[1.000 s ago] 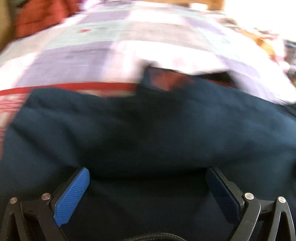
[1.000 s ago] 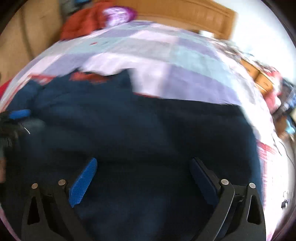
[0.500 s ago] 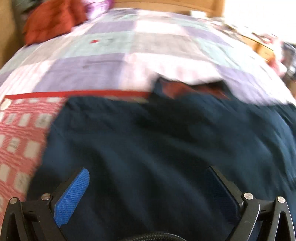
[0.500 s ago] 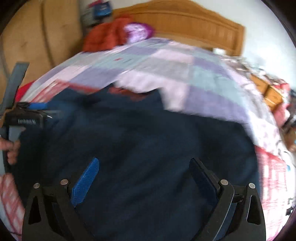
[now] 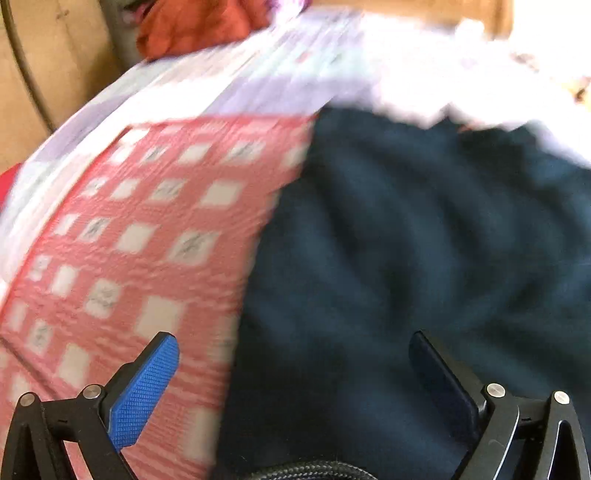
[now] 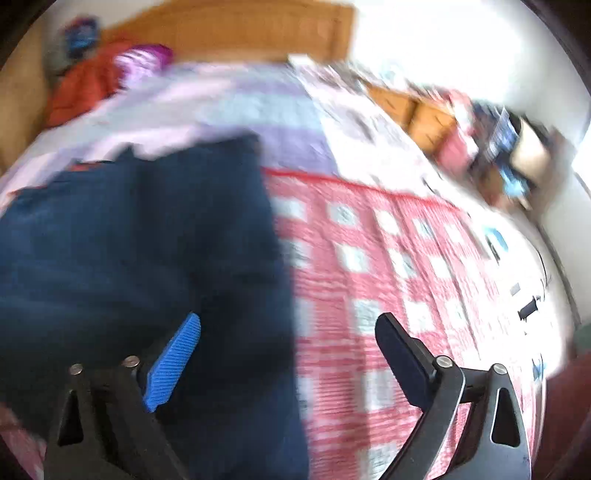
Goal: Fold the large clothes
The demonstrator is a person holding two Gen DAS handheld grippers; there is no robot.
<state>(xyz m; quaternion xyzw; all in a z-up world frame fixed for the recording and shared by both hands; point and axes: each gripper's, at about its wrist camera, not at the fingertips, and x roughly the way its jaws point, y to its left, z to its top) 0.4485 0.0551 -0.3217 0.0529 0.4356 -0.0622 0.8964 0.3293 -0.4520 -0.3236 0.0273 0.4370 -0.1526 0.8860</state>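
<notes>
Straddling the left edge of the dark blue garment, my left gripper hangs with its jaws spread wide and nothing between them. My right gripper is equally released and empty, over the garment's right edge. The garment lies spread on the bed, over the pink checked quilt, its far end reaching the purple patchwork cover toward the wooden headboard. Both views are blurred, so I cannot make out seams or a collar.

I judge the step in hand is taking hold of the two side edges for a fold. To do it well, I should lower each gripper until one finger slides under the cloth edge, pinching garment only and not quilt. I want matching grips on both sides, so the fold lands square. A red pile near the headboard sits well apart.
</notes>
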